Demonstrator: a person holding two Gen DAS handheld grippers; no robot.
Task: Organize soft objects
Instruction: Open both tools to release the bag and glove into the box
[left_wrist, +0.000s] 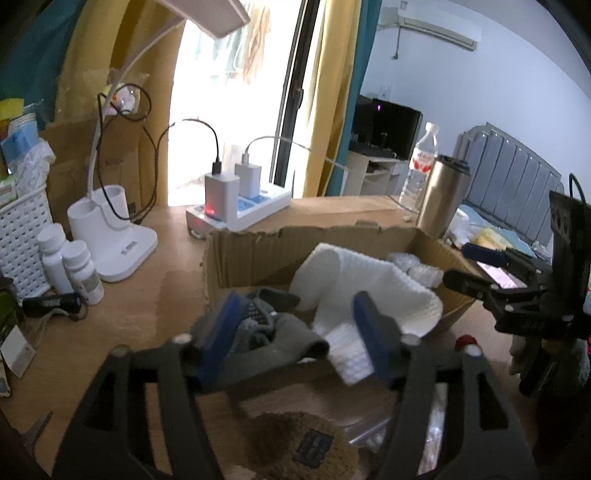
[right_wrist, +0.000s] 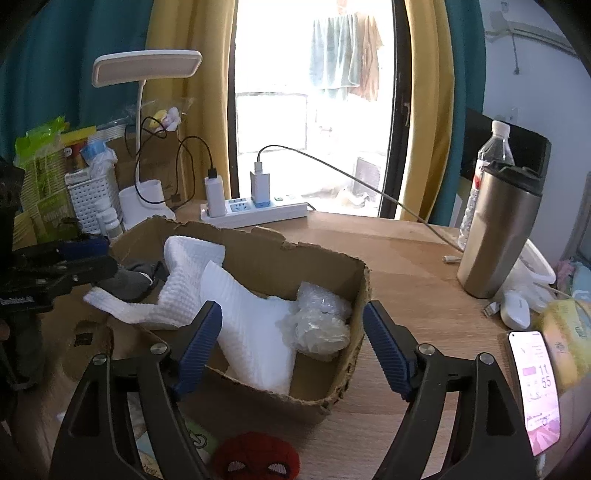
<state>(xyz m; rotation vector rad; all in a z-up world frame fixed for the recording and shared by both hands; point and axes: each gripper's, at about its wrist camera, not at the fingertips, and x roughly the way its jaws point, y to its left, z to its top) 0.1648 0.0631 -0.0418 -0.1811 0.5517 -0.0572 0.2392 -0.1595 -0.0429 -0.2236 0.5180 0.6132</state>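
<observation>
A torn cardboard box (right_wrist: 258, 254) (left_wrist: 255, 254) stands on the wooden desk. In it lie a white waffle cloth (right_wrist: 251, 325) (left_wrist: 362, 288), a grey sock-like cloth (left_wrist: 280, 339) (right_wrist: 127, 282) and crumpled clear plastic wrap (right_wrist: 321, 321). My left gripper (left_wrist: 295, 332) is open, its blue pads either side of the grey cloth over the box's near left corner. My right gripper (right_wrist: 291, 347) is open and empty, above the box's near right edge. A red knitted spider mask (right_wrist: 256, 461) lies below the right gripper. A brown knitted piece (left_wrist: 303, 446) lies below the left gripper.
A power strip with chargers (right_wrist: 255, 210), a white desk lamp (right_wrist: 146, 199), white basket (left_wrist: 22, 240) and pill bottles (left_wrist: 77, 269) stand behind the box. A steel tumbler (right_wrist: 498, 236), water bottle (right_wrist: 491, 155), phone (right_wrist: 535, 391) and white mouse (right_wrist: 515, 310) are at the right.
</observation>
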